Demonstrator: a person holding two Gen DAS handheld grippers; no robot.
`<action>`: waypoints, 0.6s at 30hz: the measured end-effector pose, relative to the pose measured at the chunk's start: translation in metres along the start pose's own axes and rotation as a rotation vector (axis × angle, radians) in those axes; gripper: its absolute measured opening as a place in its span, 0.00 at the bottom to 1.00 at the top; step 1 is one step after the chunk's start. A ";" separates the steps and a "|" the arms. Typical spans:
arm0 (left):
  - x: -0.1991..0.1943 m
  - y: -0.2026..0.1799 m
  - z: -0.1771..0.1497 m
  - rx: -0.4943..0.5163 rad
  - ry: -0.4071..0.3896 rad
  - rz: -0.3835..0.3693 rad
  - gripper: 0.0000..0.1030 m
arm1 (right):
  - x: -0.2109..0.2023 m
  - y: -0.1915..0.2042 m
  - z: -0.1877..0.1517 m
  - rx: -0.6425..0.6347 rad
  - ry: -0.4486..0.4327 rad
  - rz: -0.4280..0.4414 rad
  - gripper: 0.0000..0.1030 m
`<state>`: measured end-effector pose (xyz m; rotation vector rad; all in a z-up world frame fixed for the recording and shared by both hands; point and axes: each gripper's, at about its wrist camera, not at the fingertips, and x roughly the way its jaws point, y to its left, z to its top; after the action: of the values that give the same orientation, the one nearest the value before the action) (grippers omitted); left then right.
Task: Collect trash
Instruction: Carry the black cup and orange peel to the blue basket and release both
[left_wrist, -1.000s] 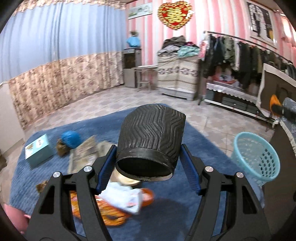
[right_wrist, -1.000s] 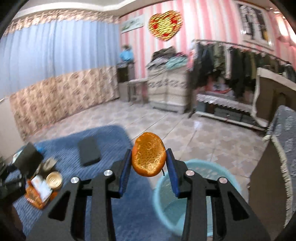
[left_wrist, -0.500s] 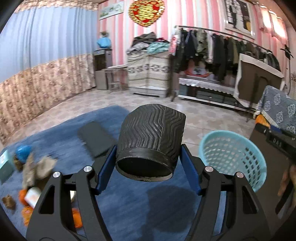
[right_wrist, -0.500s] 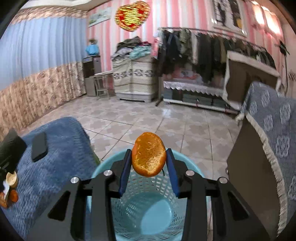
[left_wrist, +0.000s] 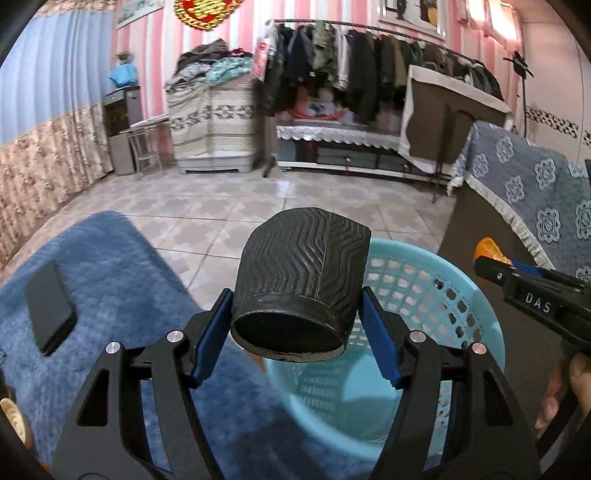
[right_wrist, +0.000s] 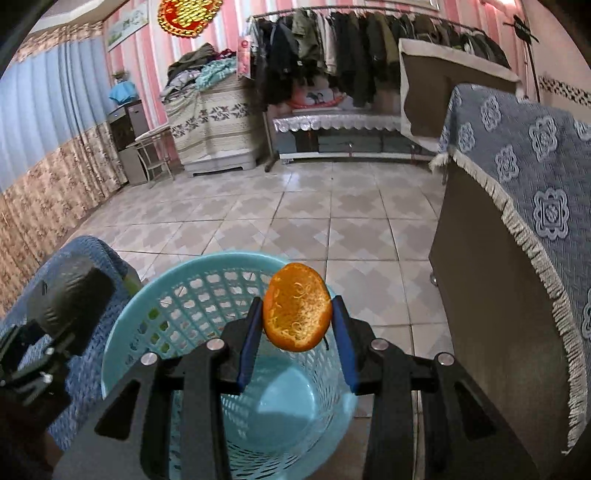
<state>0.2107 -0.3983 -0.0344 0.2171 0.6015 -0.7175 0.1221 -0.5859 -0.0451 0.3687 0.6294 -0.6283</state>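
Left gripper clamps black ribbed cup, frame centre, over near rim of turquoise basket. Right gripper pinches orange peel, jaws partly closed, above same basket, lower centre. Black phone on blue rug, left.

Left gripper and right gripper, both angled downward, each with jaws clamped on a load.

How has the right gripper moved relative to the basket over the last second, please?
Yes. The right gripper, shut on the orange peel, has moved from beside the basket to above its opening.
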 end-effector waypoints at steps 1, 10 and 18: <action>0.004 -0.003 0.000 0.009 0.001 -0.006 0.65 | 0.002 -0.003 -0.001 0.008 0.006 0.000 0.37; 0.005 -0.013 0.009 0.054 -0.038 0.012 0.89 | 0.006 -0.003 -0.002 0.019 0.023 0.012 0.37; -0.010 0.019 0.014 0.006 -0.061 0.123 0.92 | 0.013 0.008 -0.004 0.010 0.018 0.021 0.37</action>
<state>0.2234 -0.3842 -0.0176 0.2351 0.5232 -0.6048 0.1340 -0.5834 -0.0552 0.3904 0.6394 -0.6093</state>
